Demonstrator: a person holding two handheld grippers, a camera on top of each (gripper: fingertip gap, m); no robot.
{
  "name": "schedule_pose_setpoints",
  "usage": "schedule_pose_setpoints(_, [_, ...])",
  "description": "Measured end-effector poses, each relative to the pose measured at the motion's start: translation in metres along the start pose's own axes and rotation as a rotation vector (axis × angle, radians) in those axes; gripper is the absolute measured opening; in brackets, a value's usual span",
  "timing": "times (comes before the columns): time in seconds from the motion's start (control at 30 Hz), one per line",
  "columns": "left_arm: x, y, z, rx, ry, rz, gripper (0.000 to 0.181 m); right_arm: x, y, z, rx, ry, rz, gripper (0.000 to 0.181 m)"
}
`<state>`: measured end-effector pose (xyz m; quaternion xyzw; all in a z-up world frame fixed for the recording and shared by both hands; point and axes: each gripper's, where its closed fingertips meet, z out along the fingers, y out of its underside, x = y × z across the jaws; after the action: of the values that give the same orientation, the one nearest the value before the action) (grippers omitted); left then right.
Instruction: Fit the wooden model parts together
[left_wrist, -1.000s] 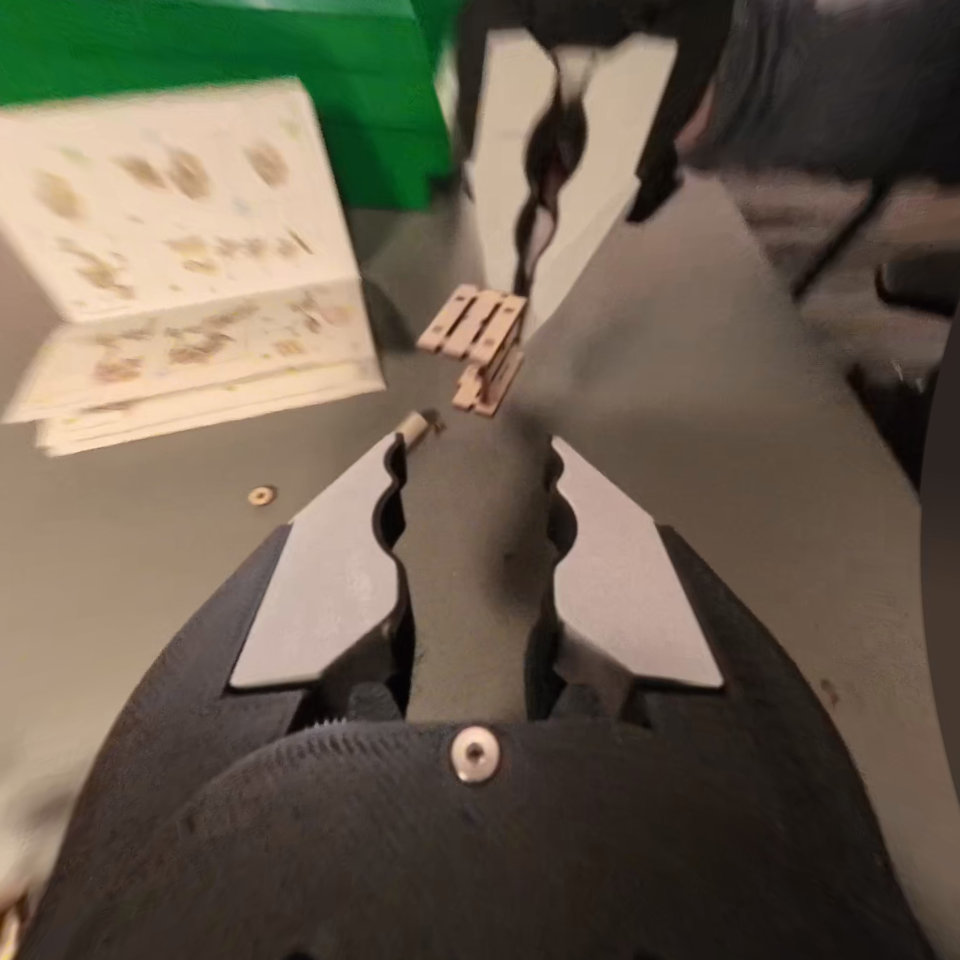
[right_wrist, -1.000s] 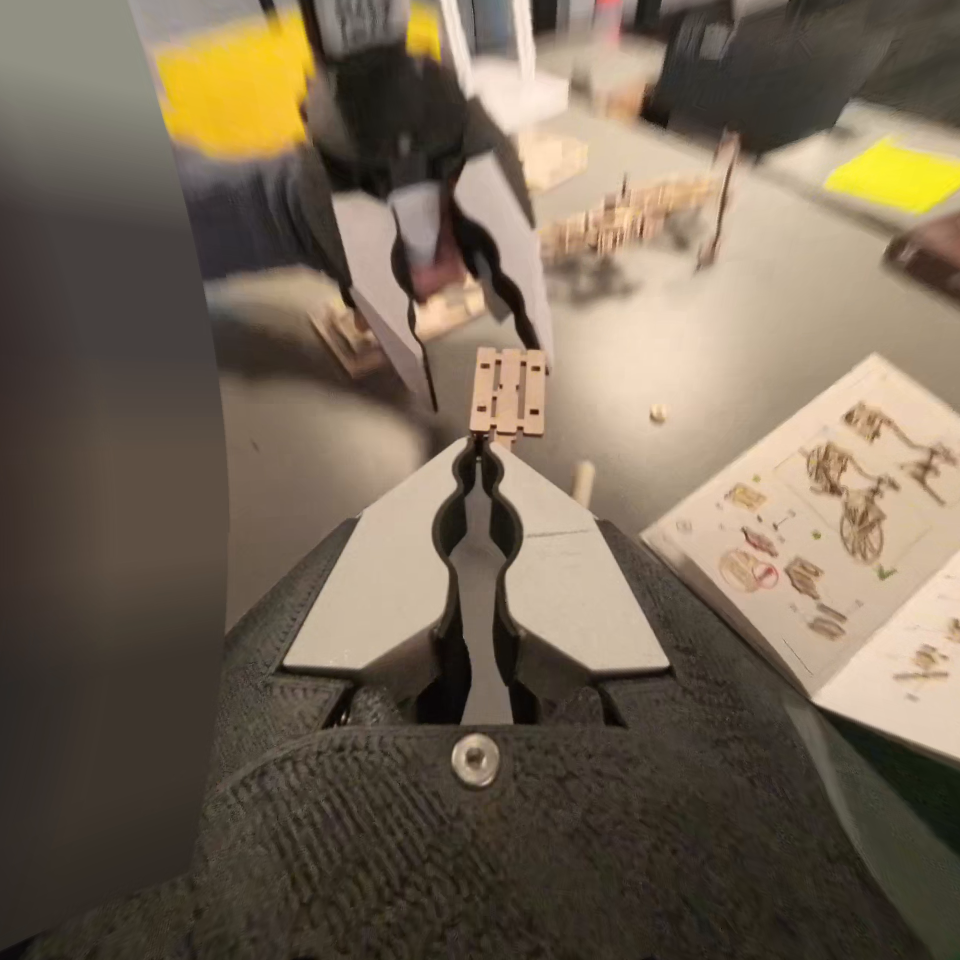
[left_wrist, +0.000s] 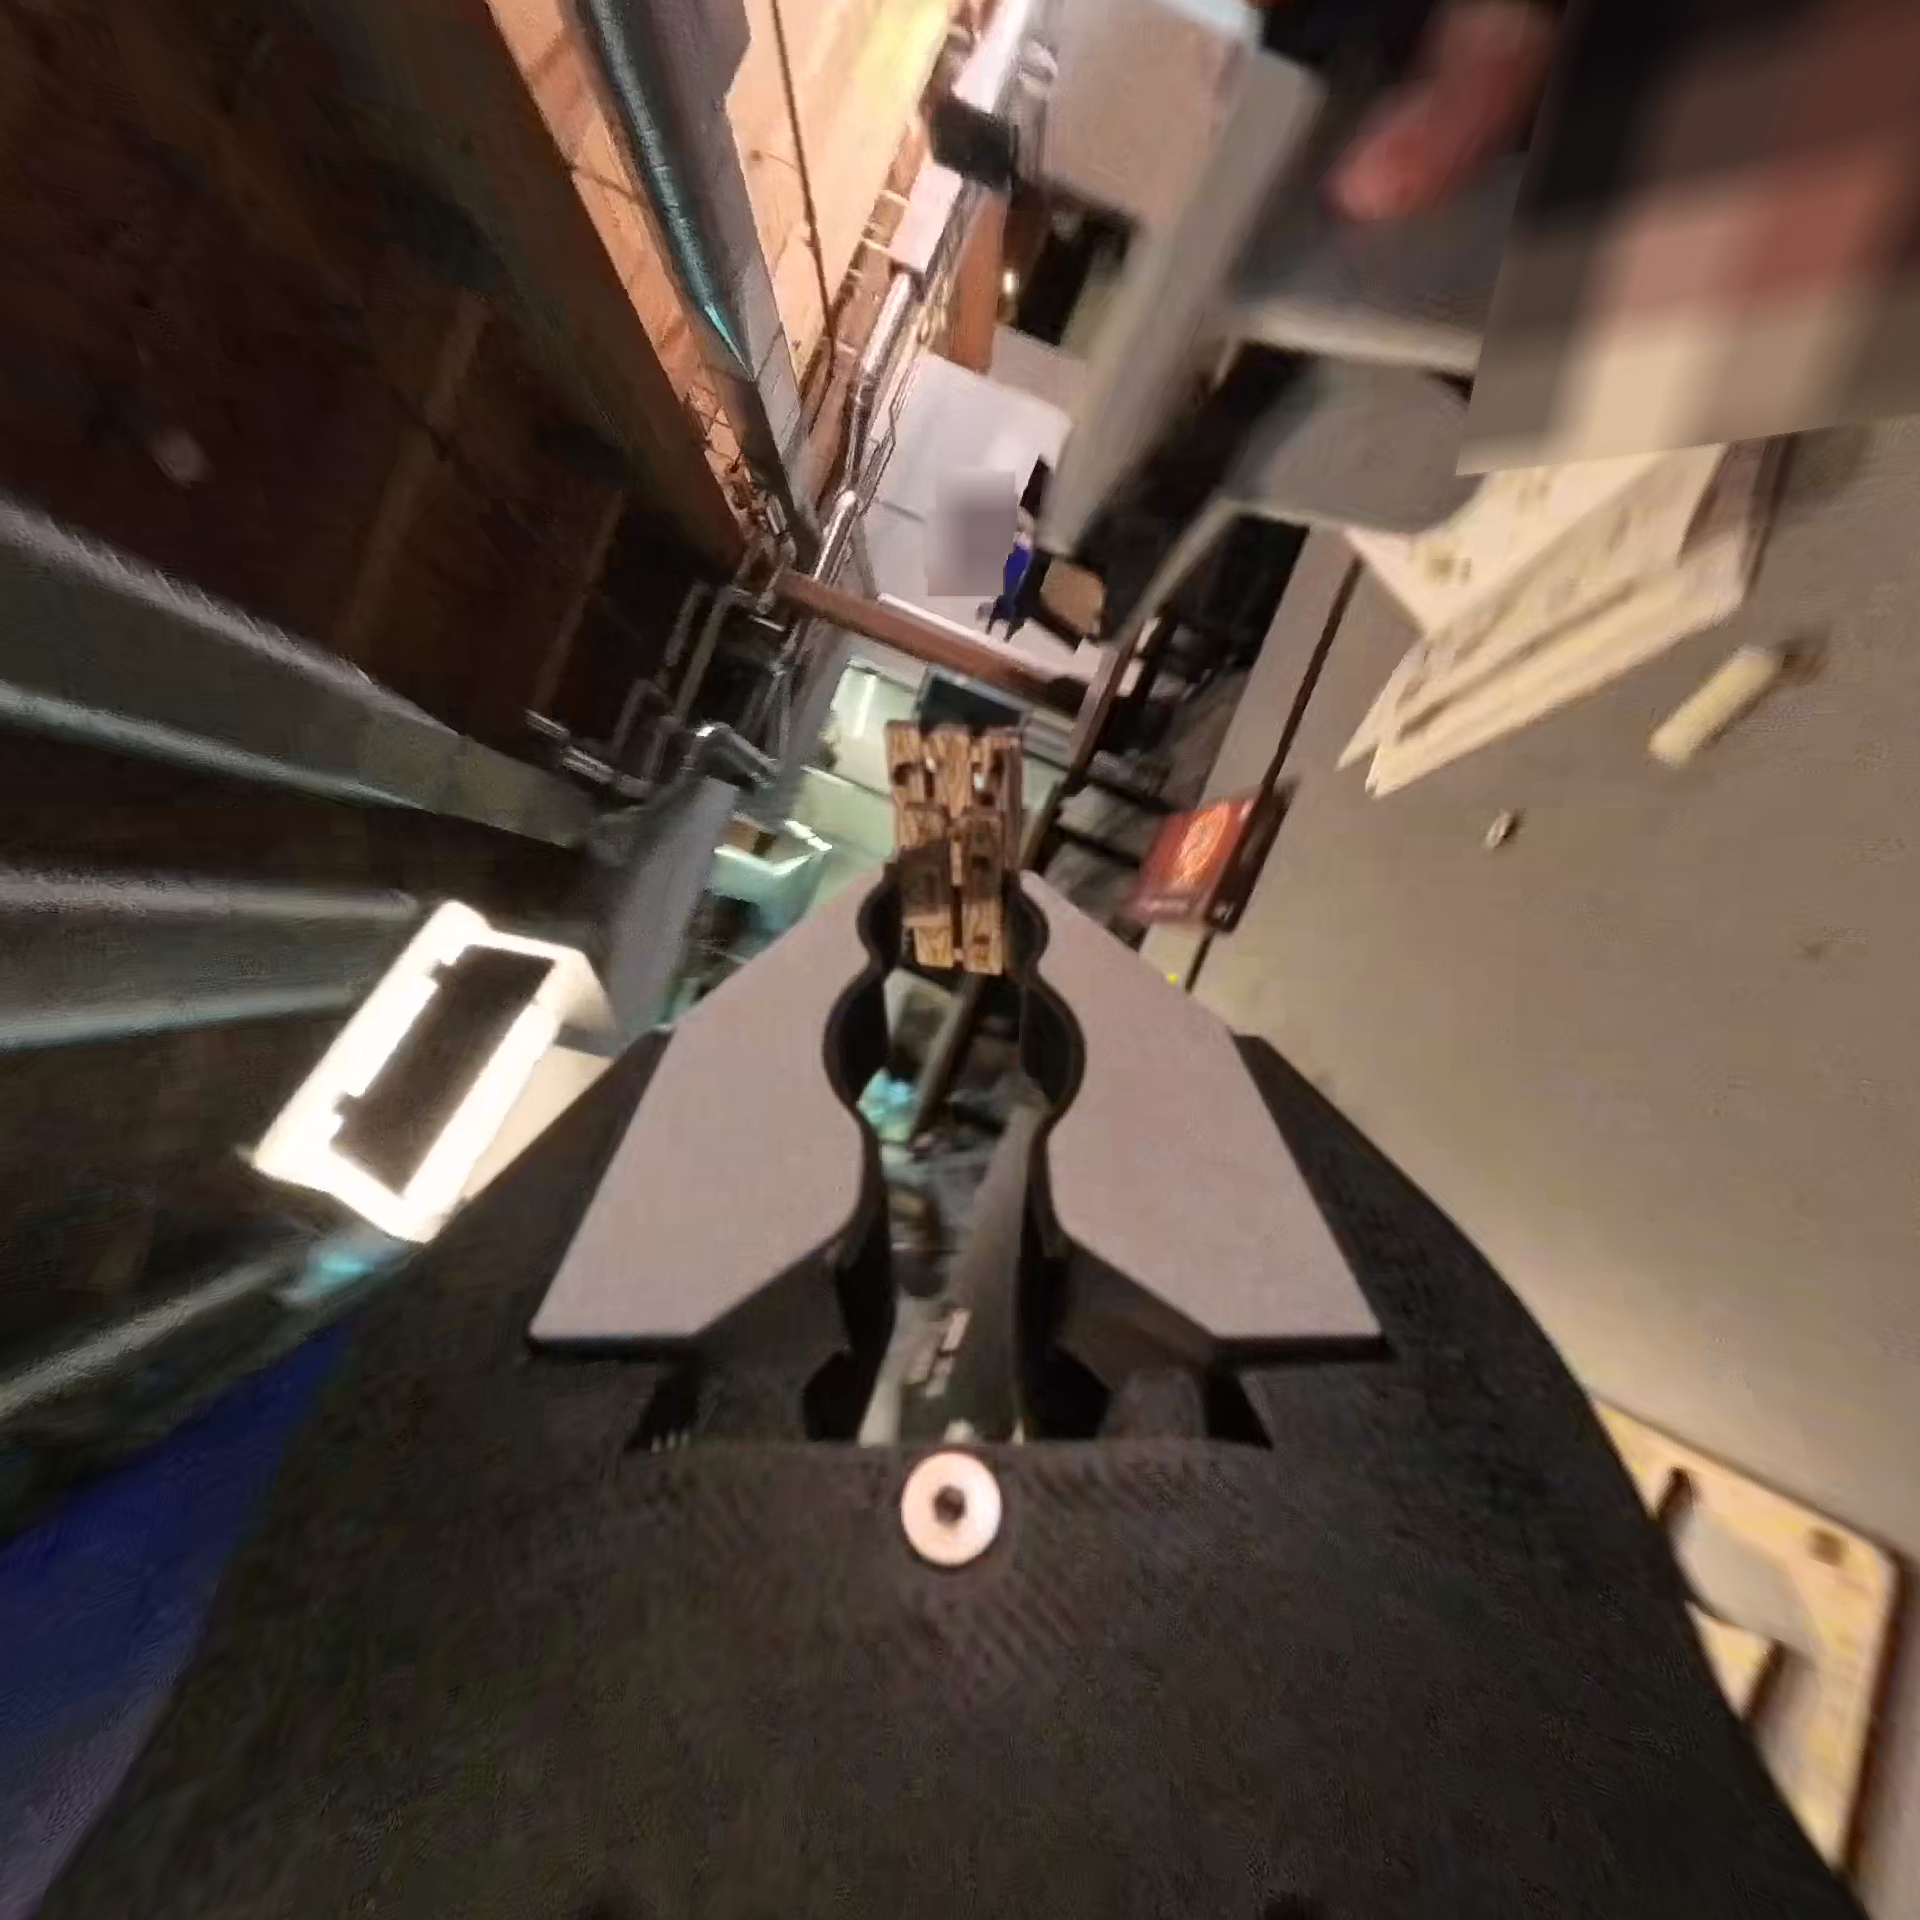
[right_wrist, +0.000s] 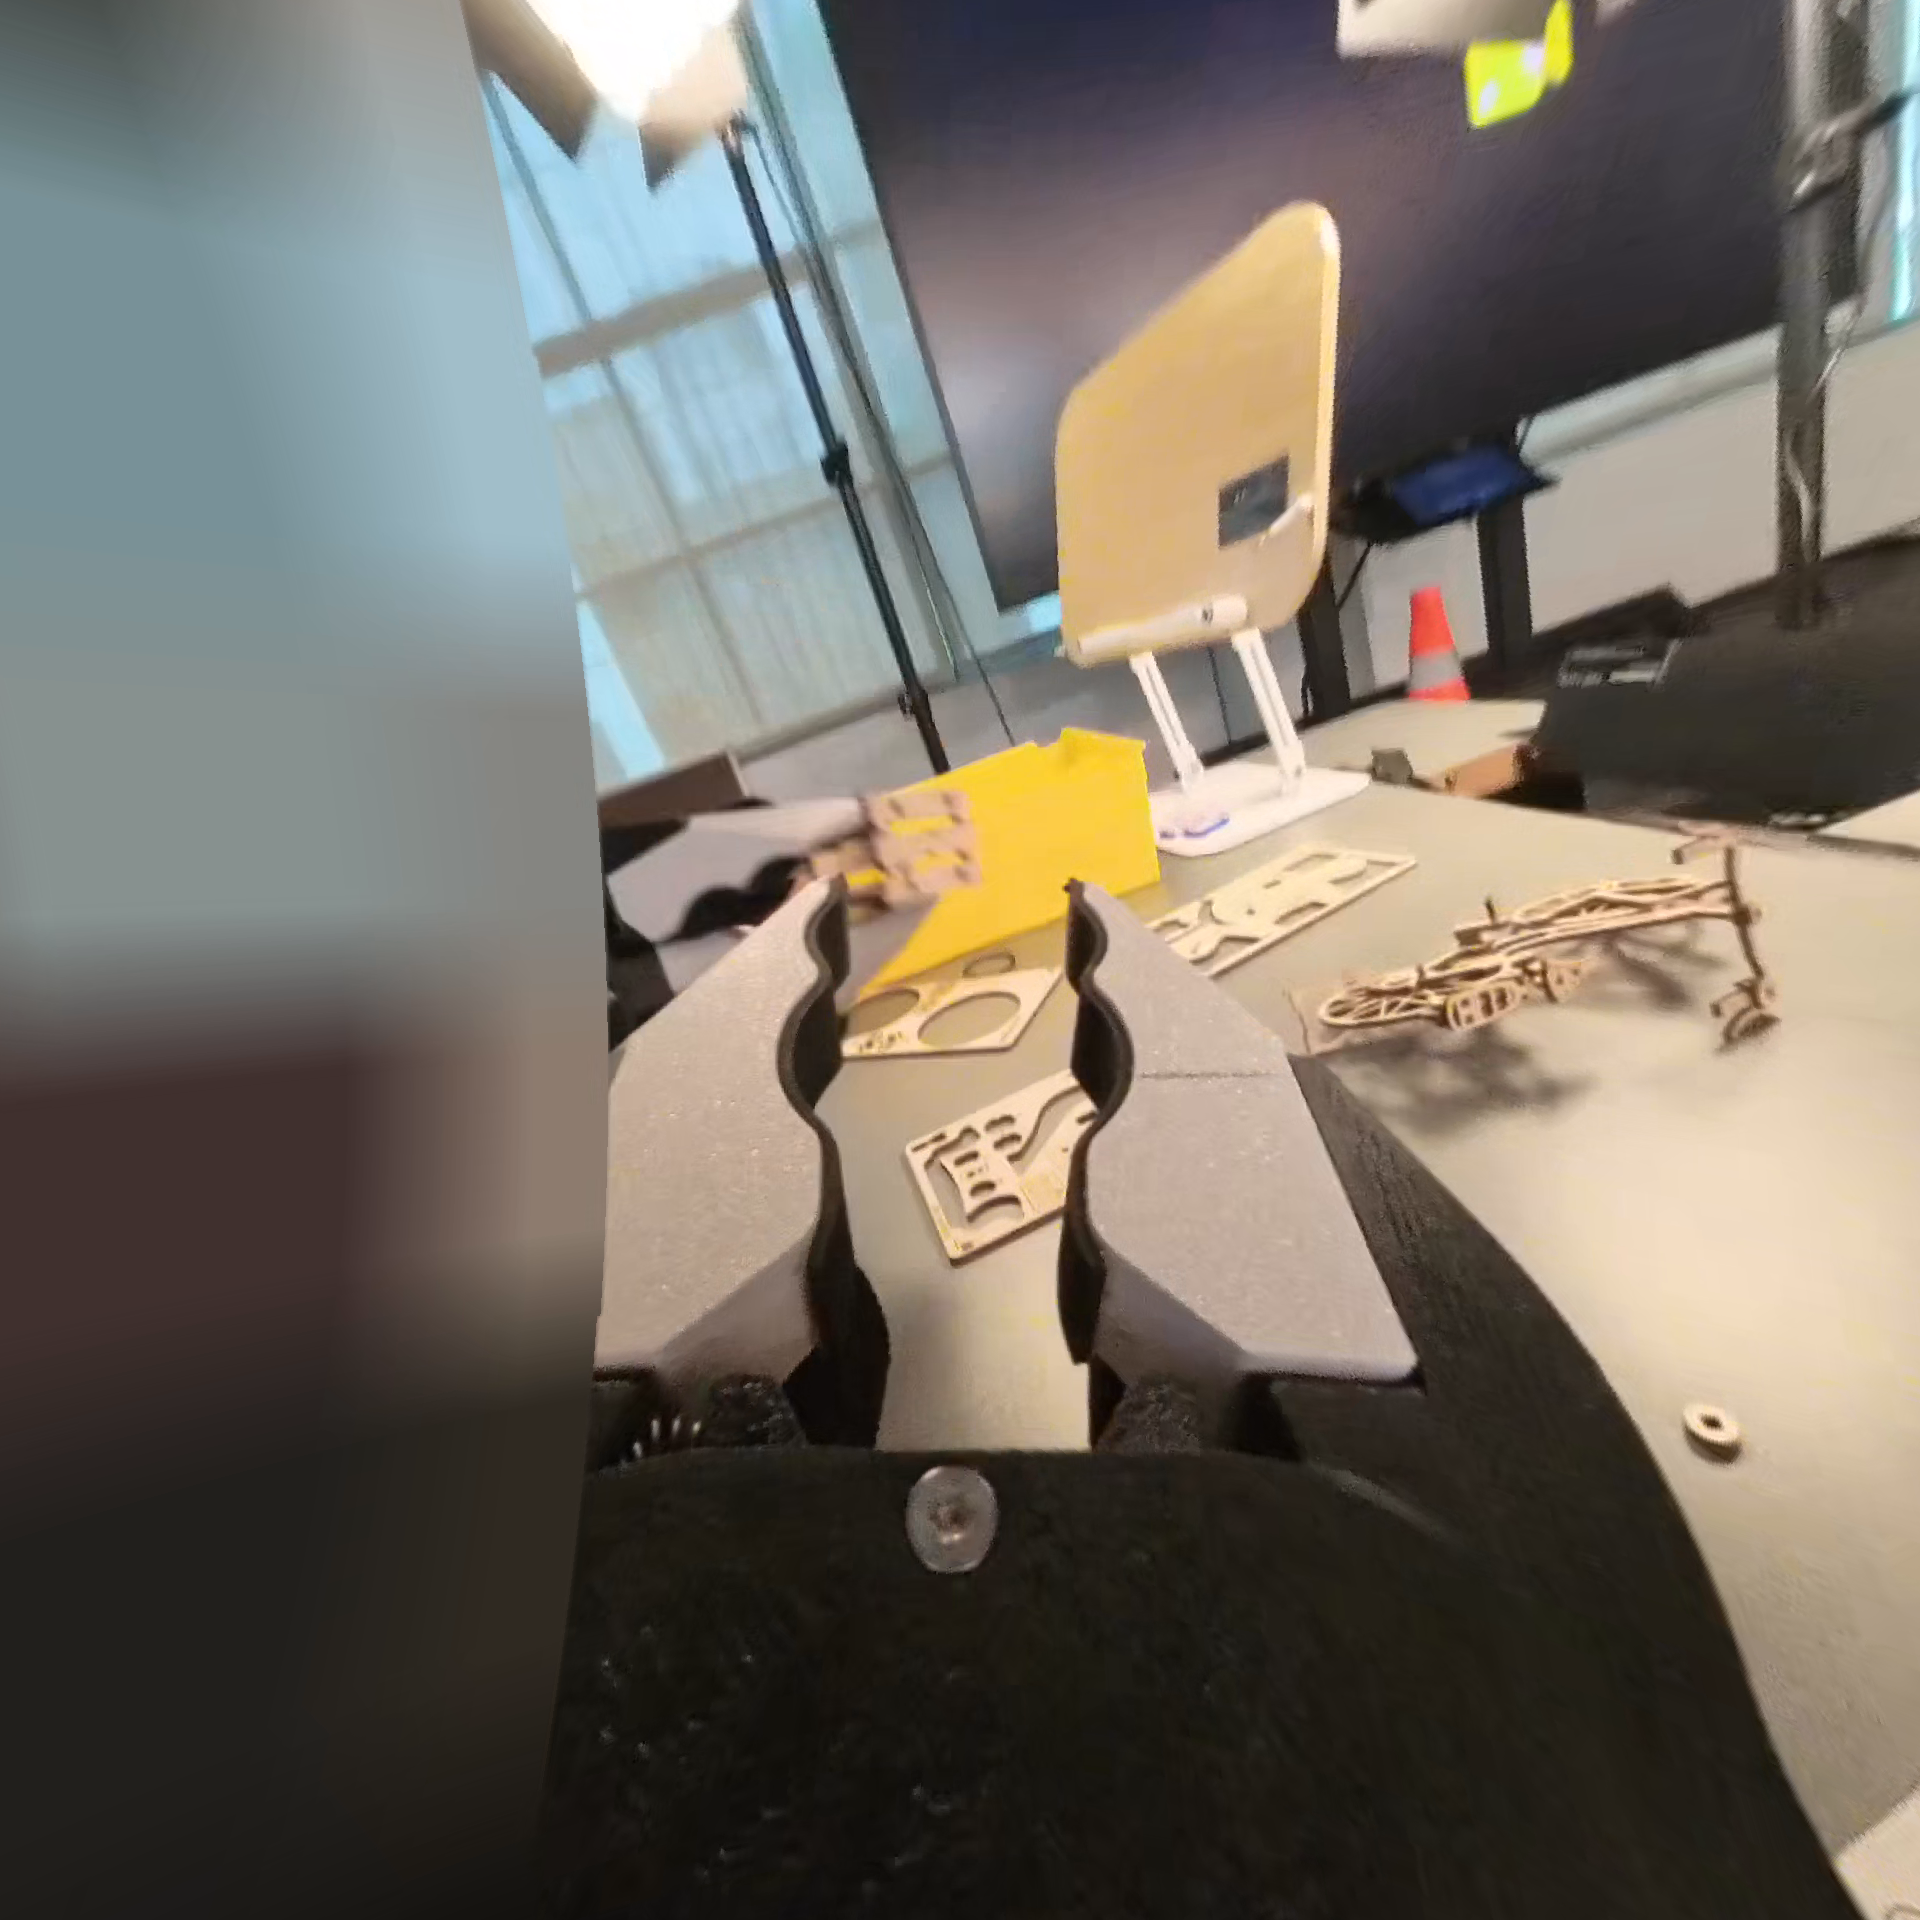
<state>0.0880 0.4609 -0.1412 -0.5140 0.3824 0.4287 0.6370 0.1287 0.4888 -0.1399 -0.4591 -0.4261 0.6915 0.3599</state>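
Your left gripper (left_wrist: 951, 894) is clamped on the slatted wooden part (left_wrist: 951, 847), lifted off the table (right_wrist: 1558, 1195). Your right gripper (right_wrist: 951, 904) stands apart, empty. Far right on the table lies the wooden model (right_wrist: 1538, 961); cut-out sheets (right_wrist: 997, 1164) are near.

From my seat, the left gripper (left_wrist: 951, 914) shows matt grey fingers (left_wrist: 727, 1122) on a coarse, ridged black plastic body with one shiny metal screw (left_wrist: 951, 1507). It pinches a slatted wooden part (left_wrist: 951, 852), pale laser-cut plywood with dark scorched edges. The right gripper (right_wrist: 956, 904) has grainy grey fingers (right_wrist: 1216, 1174) (black lining inside). The table (right_wrist: 1558, 1195) looks smooth, matt grey; the cut-out sheets (right_wrist: 997, 1164) and wooden bicycle model (right_wrist: 1507, 966) are thin plywood, the yellow box (right_wrist: 1049, 831) smooth plastic.
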Motion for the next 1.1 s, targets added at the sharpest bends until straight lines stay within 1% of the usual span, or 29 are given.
schedule_pose_setpoints(0.03, [0.010, 0.003, 0.006, -0.021, -0.003, 0.106, 0.018, 0.000, 0.002, 0.005, -0.046, 0.006, -0.002, 0.033])
schedule_pose_setpoints(0.07, [0.020, 0.004, 0.011, -0.031, 0.003, 0.177, 0.018, 0.003, 0.007, 0.010, -0.106, 0.033, -0.019, 0.027])
schedule_pose_setpoints(0.1, [0.028, 0.005, 0.015, -0.038, 0.006, 0.210, 0.018, 0.009, 0.016, 0.014, -0.191, 0.082, -0.047, 0.026])
schedule_pose_setpoints(0.17, [0.040, 0.010, 0.021, -0.063, 0.027, 0.215, 0.018, 0.019, 0.035, 0.018, -0.351, 0.150, -0.107, 0.024])
schedule_pose_setpoints(0.2, [0.044, 0.013, 0.024, -0.076, 0.033, 0.212, 0.018, 0.024, 0.041, 0.019, -0.394, 0.179, -0.124, 0.020])
schedule_pose_setpoints(0.27, [0.049, 0.016, 0.027, -0.078, 0.043, 0.214, 0.018, 0.031, 0.047, 0.018, -0.438, 0.206, -0.130, 0.011])
schedule_pose_setpoints(0.37, [0.056, 0.015, 0.030, -0.056, 0.054, 0.218, 0.018, 0.041, 0.049, 0.015, -0.440, 0.226, -0.104, 0.004])
schedule_pose_setpoints(0.4, [0.060, 0.011, 0.031, -0.029, 0.071, 0.192, 0.018, 0.044, 0.051, 0.013, -0.445, 0.239, -0.088, 0.003])
schedule_pose_setpoints(0.43, [0.065, 0.010, 0.032, -0.014, 0.095, 0.152, 0.025, 0.049, 0.052, 0.011, -0.442, 0.259, -0.077, 0.002])
schedule_pose_setpoints(0.47, [0.070, 0.017, 0.033, -0.039, 0.133, 0.110, 0.042, 0.055, 0.053, 0.008, -0.437, 0.289, -0.069, 0.001])
schedule_pose_setpoints(0.53, [0.075, 0.044, 0.036, -0.156, 0.185, 0.021, 0.061, 0.069, 0.060, 0.002, -0.451, 0.362, -0.060, 0.001])
schedule_pose_setpoints(0.57, [0.071, 0.059, 0.035, -0.205, 0.179, -0.012, 0.063, 0.076, 0.066, -0.002, -0.471, 0.404, -0.062, 0.001])
schedule_pose_setpoints(0.67, [0.057, 0.093, 0.029, -0.288, 0.151, -0.172, 0.063, 0.089, 0.088, -0.009, -0.544, 0.484, -0.080, 0.001])
schedule_pose_setpoints(0.8, [0.043, 0.118, 0.023, -0.306, 0.109, -0.423, 0.058, 0.097, 0.115, -0.015, -0.675, 0.535, -0.148, 0.001])
schedule_pose_setpoints(0.87, [0.040, 0.123, 0.022, -0.293, 0.101, -0.519, 0.055, 0.102, 0.125, -0.021, -0.756, 0.563, -0.195, 0.001])
schedule_pose_setpoints(0.93, [0.039, 0.125, 0.022, -0.282, 0.102, -0.595, 0.055, 0.107, 0.131, -0.026, -0.807, 0.582, -0.229, 0.007])
schedule_pose_setpoints(0.97, [0.039, 0.124, 0.023, -0.276, 0.106, -0.624, 0.056, 0.108, 0.132, -0.027, -0.816, 0.583, -0.233, 0.012])
schedule_pose_setpoints(1.03, [0.038, 0.122, 0.023, -0.261, 0.106, -0.652, 0.056, 0.104, 0.130, -0.027, -0.814, 0.549, -0.220, 0.029])
schedule_pose_setpoints(1.1, [0.035, 0.120, 0.023, -0.243, 0.092, -0.666, 0.055, 0.099, 0.119, -0.030, -0.792, 0.517, -0.233, 0.038])
